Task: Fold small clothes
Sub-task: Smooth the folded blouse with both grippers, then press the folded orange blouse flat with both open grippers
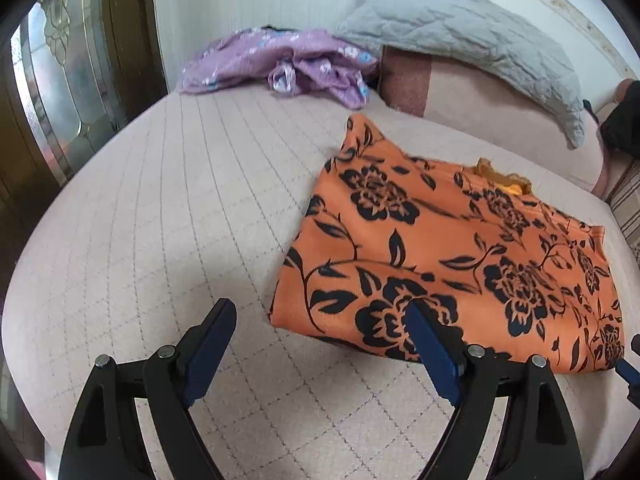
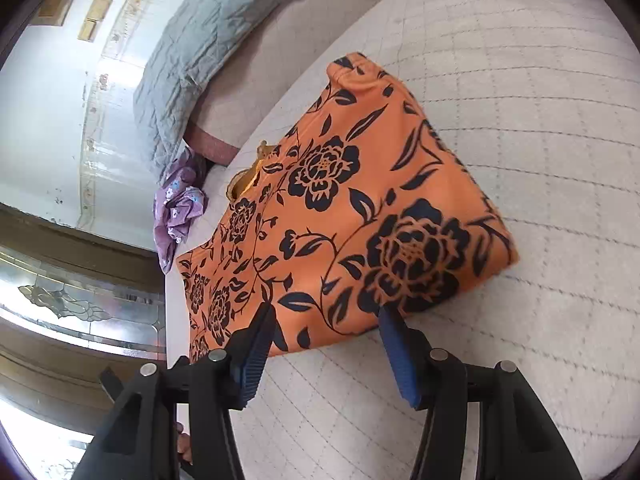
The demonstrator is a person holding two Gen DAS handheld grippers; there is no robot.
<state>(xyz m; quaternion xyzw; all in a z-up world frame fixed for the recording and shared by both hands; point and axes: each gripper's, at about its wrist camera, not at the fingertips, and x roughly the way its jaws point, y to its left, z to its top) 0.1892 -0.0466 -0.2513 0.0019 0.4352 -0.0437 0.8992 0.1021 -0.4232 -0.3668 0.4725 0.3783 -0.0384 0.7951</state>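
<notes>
both wide: left gripper [image 1: 320, 312] beside orange floral garment [image 1: 452, 256], right gripper [image 2: 326, 316] over its edge

I count two garments on one bed [image 1: 160, 200], one orange floral garment [image 1: 440, 248] and one purple floral garment [image 1: 280, 64], plus one grey pillow [image 1: 460, 32] and two tools.

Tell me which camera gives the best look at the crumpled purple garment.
The left wrist view: the purple garment lies spread across the far side of the bed, floral print visible. The right wrist view shows only a small bunched part of it beyond the orange floral garment.
</notes>
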